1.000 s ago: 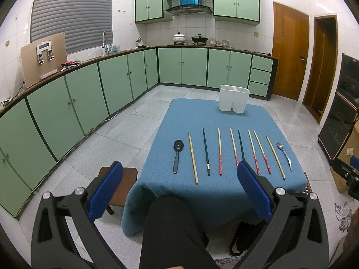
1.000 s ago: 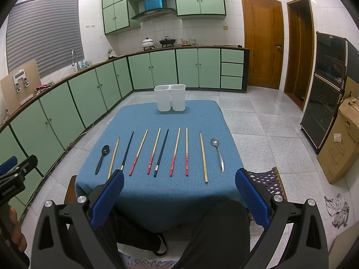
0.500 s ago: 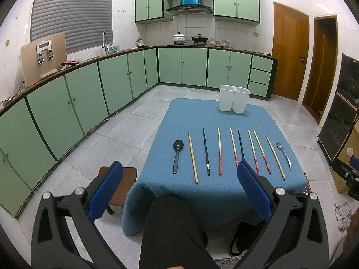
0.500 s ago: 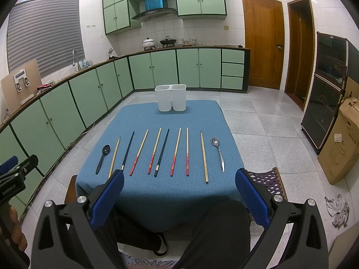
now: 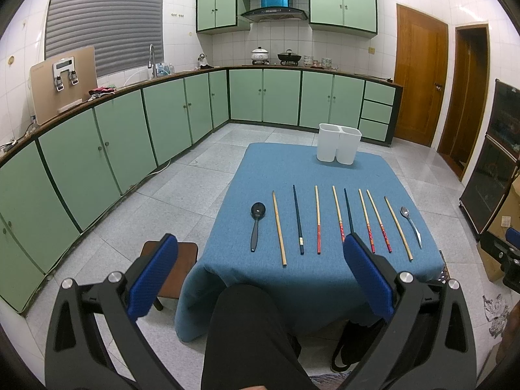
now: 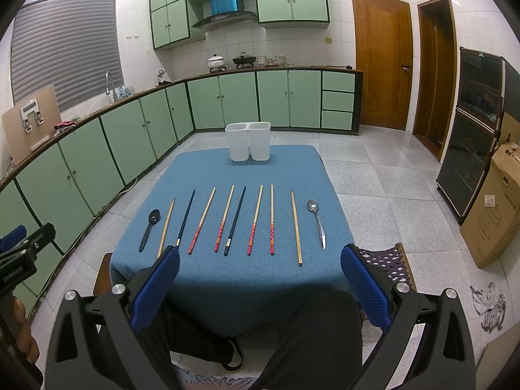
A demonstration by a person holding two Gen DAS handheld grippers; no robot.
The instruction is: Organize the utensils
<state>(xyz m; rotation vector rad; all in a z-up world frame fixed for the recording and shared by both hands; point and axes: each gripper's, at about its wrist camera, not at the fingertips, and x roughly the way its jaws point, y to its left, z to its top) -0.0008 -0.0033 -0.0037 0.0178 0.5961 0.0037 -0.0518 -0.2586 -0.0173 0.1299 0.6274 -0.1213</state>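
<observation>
In the left wrist view, the left gripper [image 5: 260,261] is wide open and holds nothing, low in the frame. Chopsticks and a black spoon [image 5: 256,224] lie in a row on the blue table [image 5: 312,169], mid-frame.

In the right wrist view, the right gripper [image 6: 260,268] is wide open too. The white holder [image 6: 248,141] stands at the table's far end, above the row.
</observation>
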